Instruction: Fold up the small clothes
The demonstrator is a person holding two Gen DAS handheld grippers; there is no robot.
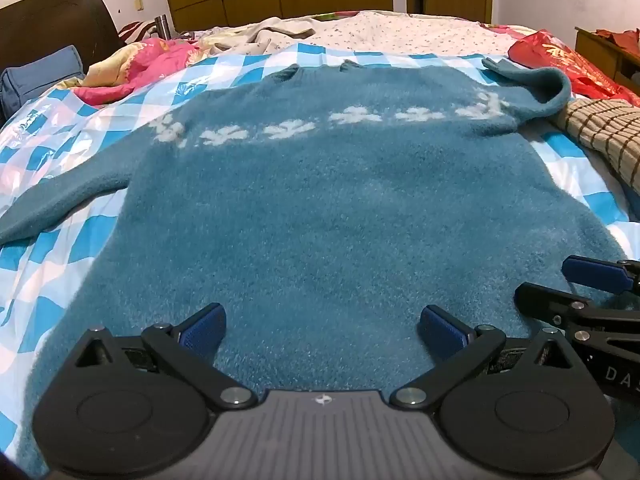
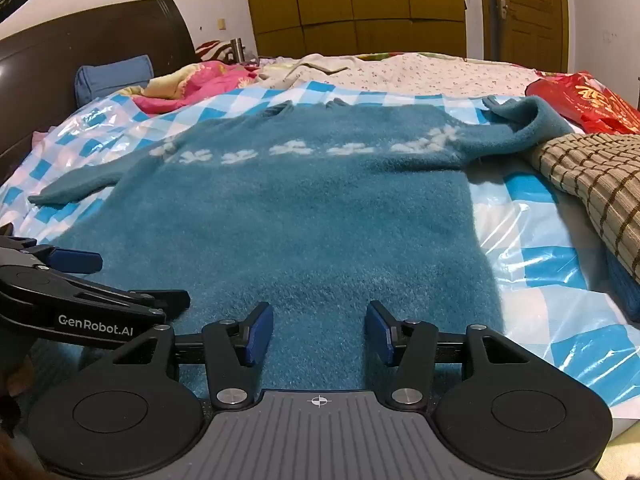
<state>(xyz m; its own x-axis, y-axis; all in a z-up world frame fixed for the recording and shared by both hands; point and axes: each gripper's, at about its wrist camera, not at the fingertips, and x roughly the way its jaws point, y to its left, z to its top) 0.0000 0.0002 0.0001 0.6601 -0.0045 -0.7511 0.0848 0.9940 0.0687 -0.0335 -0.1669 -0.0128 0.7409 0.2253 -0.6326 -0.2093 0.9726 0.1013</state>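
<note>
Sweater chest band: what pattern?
White snowflake-like motifs in a row on the teal sweater; clearest in left wrist view.

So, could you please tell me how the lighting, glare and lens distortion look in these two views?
Left wrist view: strong fisheye bending, dark corners, the sweater evenly lit, slight sheen on the checked plastic sheet. Right wrist view: the same curved edges, brighter glare on the sheet's wrinkles at right, a soft shadow beside the sweater's edge; the white flower band looks blurred in both.
</note>
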